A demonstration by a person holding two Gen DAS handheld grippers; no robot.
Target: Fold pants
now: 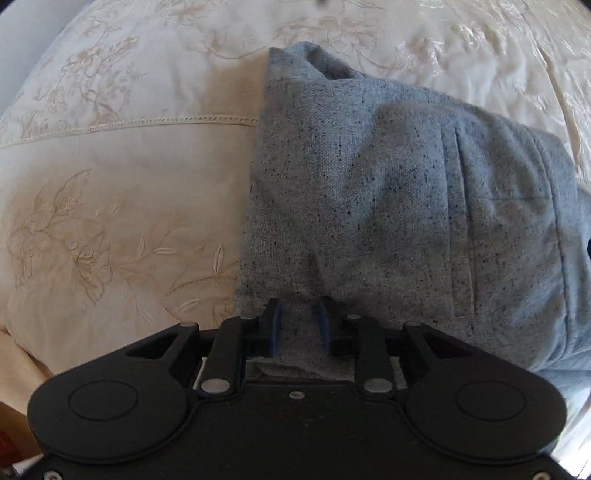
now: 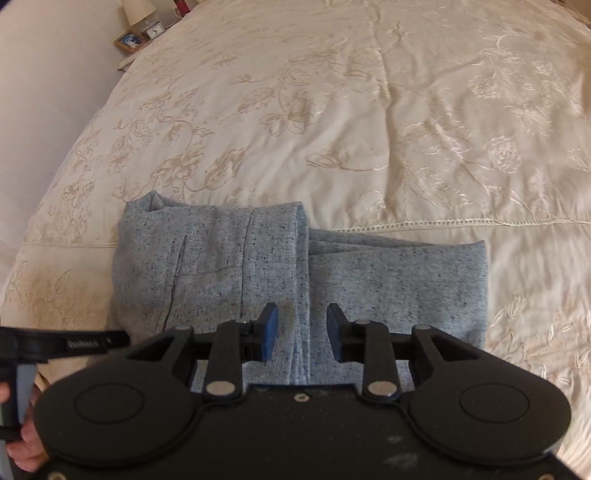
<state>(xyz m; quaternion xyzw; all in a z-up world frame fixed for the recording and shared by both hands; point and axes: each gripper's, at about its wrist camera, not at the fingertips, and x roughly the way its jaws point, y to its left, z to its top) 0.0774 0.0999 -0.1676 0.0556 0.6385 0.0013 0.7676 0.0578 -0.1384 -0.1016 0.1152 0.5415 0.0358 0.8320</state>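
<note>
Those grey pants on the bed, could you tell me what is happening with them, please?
A person with a handheld gripper in each hand is folding grey pants on a cream embroidered bedspread. The pants already lie in a compact folded bundle. The left gripper straddles a ridge of cloth at the near edge; the right gripper hangs open over the fold, gripping nothing.

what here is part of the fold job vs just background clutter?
Job:
- folded blue-grey speckled knit pants
- left gripper, jaws apart with pants fabric between them
- right gripper, jaws apart over the pants
- cream embroidered floral bedspread, the work surface

Background:
- white lamp
- small white clock
- wooden picture frame
</note>
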